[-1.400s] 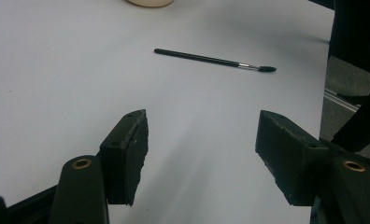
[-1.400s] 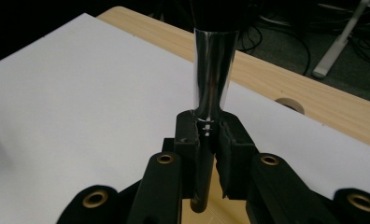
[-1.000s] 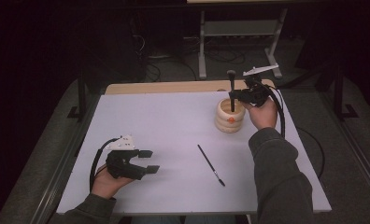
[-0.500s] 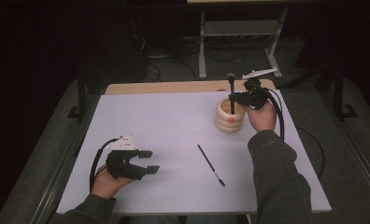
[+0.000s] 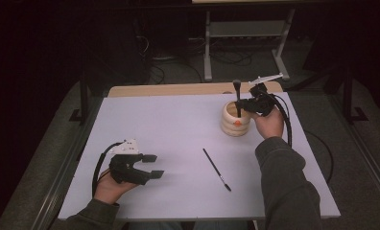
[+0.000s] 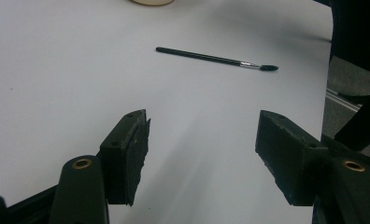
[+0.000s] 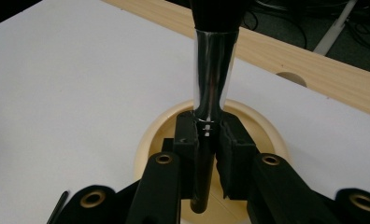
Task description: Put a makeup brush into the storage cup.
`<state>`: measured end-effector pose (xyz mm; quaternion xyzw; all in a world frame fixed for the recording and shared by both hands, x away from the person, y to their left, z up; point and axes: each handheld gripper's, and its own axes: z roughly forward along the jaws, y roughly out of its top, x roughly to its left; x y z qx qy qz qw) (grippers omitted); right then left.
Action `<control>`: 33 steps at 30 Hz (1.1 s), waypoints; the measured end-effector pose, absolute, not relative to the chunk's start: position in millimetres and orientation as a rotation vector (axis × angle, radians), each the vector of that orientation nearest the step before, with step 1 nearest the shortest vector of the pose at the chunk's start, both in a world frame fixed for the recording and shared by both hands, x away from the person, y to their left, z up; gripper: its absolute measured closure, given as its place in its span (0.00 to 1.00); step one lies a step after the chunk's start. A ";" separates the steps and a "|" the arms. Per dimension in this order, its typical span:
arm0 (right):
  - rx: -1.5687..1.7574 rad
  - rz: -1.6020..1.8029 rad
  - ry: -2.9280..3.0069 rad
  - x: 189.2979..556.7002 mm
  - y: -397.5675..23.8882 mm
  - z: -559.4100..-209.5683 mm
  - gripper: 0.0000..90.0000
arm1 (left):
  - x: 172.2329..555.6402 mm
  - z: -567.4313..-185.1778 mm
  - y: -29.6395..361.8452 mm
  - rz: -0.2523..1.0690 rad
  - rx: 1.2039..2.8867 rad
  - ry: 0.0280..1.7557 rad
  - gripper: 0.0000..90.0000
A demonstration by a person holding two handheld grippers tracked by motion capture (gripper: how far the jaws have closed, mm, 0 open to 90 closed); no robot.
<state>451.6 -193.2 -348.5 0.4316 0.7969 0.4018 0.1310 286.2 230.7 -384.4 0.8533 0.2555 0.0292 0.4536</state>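
Holding a thick brush [image 5: 237,98] upright over the cream holder [image 5: 235,120], the right gripper [image 5: 244,106] is clamped on its handle at the table's far right.

High view: the left gripper [image 5: 150,166] rests near-left, jaws apart and empty. Left gripper view: a thin brush [image 6: 216,59] lies flat ahead on the white table [image 6: 57,70]. Right gripper view: the pads [image 7: 185,140] pinch the brush's dark handle just under its silver ferrule, above the holder's mouth.

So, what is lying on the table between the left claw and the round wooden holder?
In the high view, one thin black brush lies flat between the left claw and the wooden holder, touching neither; otherwise the white table is bare.
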 end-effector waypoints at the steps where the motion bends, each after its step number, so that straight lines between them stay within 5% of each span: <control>1: 1.253 1.163 2.314 451.5 -192.7 -348.5 0.85 | 286.3 -384.4 230.7 0.073 2.106 0.629 0.38; 7: 1.307 1.132 2.279 450.3 -195.2 -345.9 0.65 | 286.8 -384.3 232.7 0.077 2.103 0.639 0.38; 33: 1.165 1.131 2.337 402.3 -193.2 -330.6 0.56 | 287.7 -383.1 238.3 0.085 2.089 0.653 0.38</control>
